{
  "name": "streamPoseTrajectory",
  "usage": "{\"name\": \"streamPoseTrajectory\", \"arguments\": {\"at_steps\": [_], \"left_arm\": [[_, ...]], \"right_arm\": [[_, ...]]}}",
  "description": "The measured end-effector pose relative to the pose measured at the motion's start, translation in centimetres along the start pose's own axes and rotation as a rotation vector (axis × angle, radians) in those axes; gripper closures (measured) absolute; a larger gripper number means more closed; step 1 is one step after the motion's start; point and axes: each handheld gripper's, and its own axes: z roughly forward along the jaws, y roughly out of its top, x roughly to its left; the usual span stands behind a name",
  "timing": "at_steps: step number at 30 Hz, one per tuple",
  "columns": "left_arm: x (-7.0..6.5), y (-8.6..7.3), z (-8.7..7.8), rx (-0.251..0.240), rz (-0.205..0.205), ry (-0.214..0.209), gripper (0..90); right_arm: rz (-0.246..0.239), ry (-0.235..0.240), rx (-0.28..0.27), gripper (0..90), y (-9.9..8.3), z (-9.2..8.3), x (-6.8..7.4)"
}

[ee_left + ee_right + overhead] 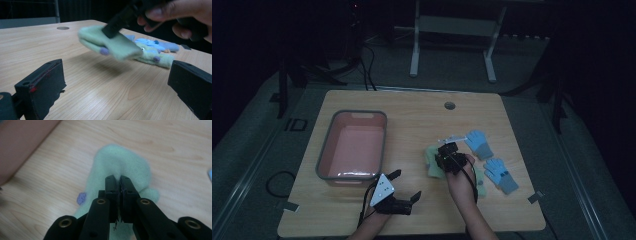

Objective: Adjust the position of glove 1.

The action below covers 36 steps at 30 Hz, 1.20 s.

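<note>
Green glove (120,162) pinched in right tool (119,181), lifted just above counter (412,115) near its right-middle. Soft, light, floppy; likely best gripped at bunched fabric. Second green glove (152,56) and blue gloves (489,157) beside. Pink bin (352,145) toward left edge. Left tool (404,187) open, empty, near front edge. No readable writing.

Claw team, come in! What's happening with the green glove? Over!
Right claw shut on green glove, lifted off table. Left claw open, empty. Pink tub nearby, path clear.
</note>
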Motion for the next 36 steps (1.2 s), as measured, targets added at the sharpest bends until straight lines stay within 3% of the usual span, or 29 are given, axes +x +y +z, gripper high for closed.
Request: {"name": "streamPoseTrajectory", "arguments": {"at_steps": [3,9,14,17,20,22,25,28,36], "left_arm": [[-0.1,0.0,0.0,0.005,0.008,-0.003,1.3],[-0.2,0.0,0.1,0.011,0.023,-0.011,1.4],[0.0,0.0,0.1,0.007,0.008,-0.013,1.4],[-0.1,0.0,0.0,0.003,0.013,-0.017,1.4],[-0.1,0.0,0.0,0.0,0.017,-0.02,1.4],[-0.1,0.0,0.0,-0.002,0.017,-0.018,1.4],[-0.1,0.0,0.0,-0.002,0.016,-0.017,1.4],[-0.1,0.0,0.0,-0.002,0.014,-0.017,1.4],[-0.1,0.0,0.0,0.0,0.017,-0.027,1.4]], "right_arm": [[0.022,0.0,0.01,86.6,-1.0,0.2,0.0],[0.019,-0.011,0.035,86.7,-1.9,1.3,-0.1],[0.001,0.0,0.069,85.8,-2.3,3.0,-0.3],[0.012,0.01,0.083,78.2,-2.8,4.0,-0.6],[-0.01,0.027,0.075,73.2,-3.0,4.1,-0.8],[-0.016,0.042,0.084,64.1,-2.7,3.7,-1.1],[-0.042,0.023,0.074,62.0,-2.5,3.1,-1.3],[-0.079,0.043,0.04,60.1,-2.2,1.4,-2.5],[-0.13,0.061,0.024,59.1,-2.9,-1.8,-6.3]]}}
